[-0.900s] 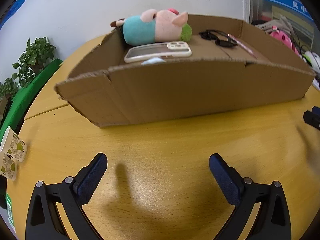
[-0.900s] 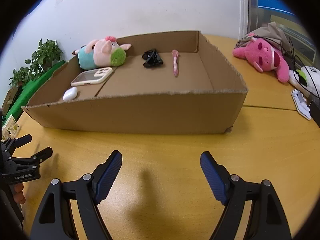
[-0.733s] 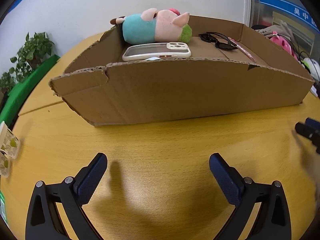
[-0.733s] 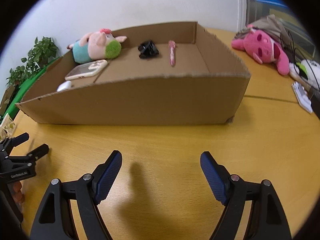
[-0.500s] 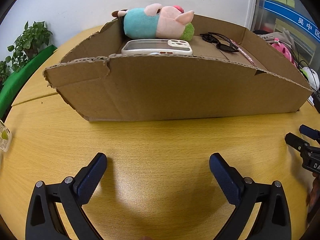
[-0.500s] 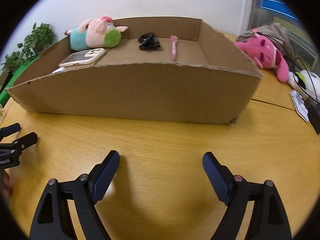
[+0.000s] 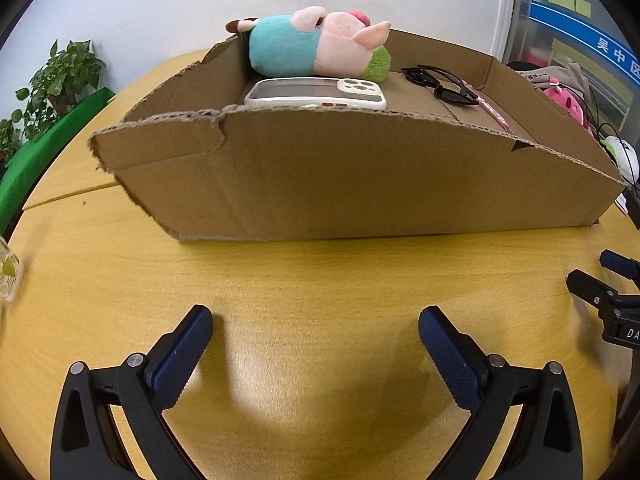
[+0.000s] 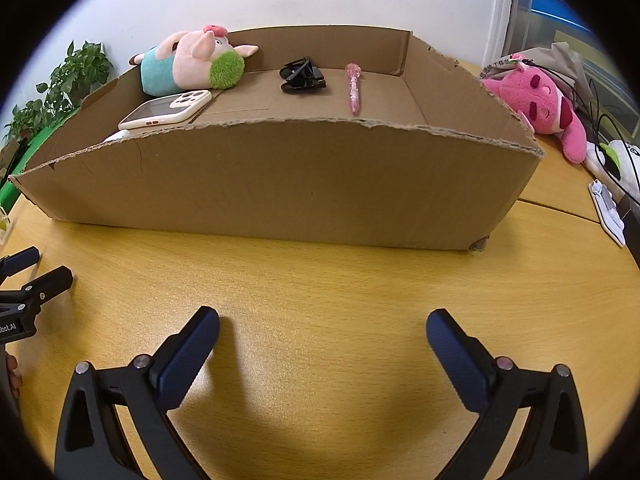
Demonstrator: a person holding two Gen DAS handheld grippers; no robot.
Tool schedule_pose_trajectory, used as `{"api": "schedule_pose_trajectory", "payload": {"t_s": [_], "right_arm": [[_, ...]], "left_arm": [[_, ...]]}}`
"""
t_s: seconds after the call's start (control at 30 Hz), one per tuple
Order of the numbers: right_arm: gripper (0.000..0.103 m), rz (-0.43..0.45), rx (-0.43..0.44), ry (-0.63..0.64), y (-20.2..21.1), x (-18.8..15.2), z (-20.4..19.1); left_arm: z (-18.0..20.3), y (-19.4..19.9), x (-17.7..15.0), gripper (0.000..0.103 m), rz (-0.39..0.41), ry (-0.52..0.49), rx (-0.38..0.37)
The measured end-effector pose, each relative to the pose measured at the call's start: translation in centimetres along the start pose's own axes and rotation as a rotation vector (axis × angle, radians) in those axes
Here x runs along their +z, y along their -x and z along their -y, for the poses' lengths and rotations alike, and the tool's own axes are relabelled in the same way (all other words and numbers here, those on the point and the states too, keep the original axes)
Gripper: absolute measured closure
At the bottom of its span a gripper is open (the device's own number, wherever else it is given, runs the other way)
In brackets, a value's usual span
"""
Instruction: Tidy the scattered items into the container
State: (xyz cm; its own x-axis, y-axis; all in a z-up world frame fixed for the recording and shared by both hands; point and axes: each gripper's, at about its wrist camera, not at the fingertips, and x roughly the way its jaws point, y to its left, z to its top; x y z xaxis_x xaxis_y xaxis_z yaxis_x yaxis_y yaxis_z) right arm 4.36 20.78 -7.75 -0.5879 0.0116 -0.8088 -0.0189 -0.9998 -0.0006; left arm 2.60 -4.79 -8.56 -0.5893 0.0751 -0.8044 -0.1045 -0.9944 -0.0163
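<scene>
A low cardboard box [image 7: 340, 184] [image 8: 288, 192] stands on the yellow table. Inside lie a pig plush [image 7: 316, 46] [image 8: 192, 62], a phone [image 7: 316, 92] [image 8: 166, 112], black sunglasses [image 7: 440, 84] [image 8: 302, 76], a pink pen [image 8: 354, 88] [image 7: 494, 114], and a small white object [image 8: 116, 136]. My left gripper [image 7: 316, 344] is open and empty, low over the table in front of the box. My right gripper [image 8: 322, 344] is open and empty, also in front of the box. Each gripper shows at the edge of the other's view.
A pink plush [image 8: 540, 100] and cables lie on the table right of the box, with a white object [image 8: 608, 208] near the edge. Potted plants [image 7: 52, 84] and a green ledge stand at the left. A patterned packet [image 7: 8, 276] lies at the table's left edge.
Both grippers have dropped lower and drawn nearer the box's front wall, so less of its floor shows. Both stay open and empty. The items in the box have not moved.
</scene>
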Motion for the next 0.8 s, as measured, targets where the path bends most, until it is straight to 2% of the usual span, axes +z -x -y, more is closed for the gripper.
{"api": "schedule_pose_trajectory", "payload": {"t_s": [0.27,0.43,0.67,0.8], "right_arm": [[0.000,-0.001,0.055,0.073,-0.3,0.4,0.2],[0.000,-0.002,0.050,0.069,-0.2,0.3,0.2],[0.000,-0.005,0.036,0.041,-0.1,0.2,1.2],[0.000,-0.006,0.033,0.042,0.1,0.0,1.4]], "left_arm": [[-0.9,-0.4,0.7,0.000,-0.002,-0.055,-0.041],[-0.9,-0.5,0.7,0.000,-0.001,-0.070,-0.048],[-1.0,-1.0,1.4,0.000,-0.003,-0.182,-0.134],[-1.0,-0.9,1.4,0.000,-0.003,-0.190,-0.138]]}}
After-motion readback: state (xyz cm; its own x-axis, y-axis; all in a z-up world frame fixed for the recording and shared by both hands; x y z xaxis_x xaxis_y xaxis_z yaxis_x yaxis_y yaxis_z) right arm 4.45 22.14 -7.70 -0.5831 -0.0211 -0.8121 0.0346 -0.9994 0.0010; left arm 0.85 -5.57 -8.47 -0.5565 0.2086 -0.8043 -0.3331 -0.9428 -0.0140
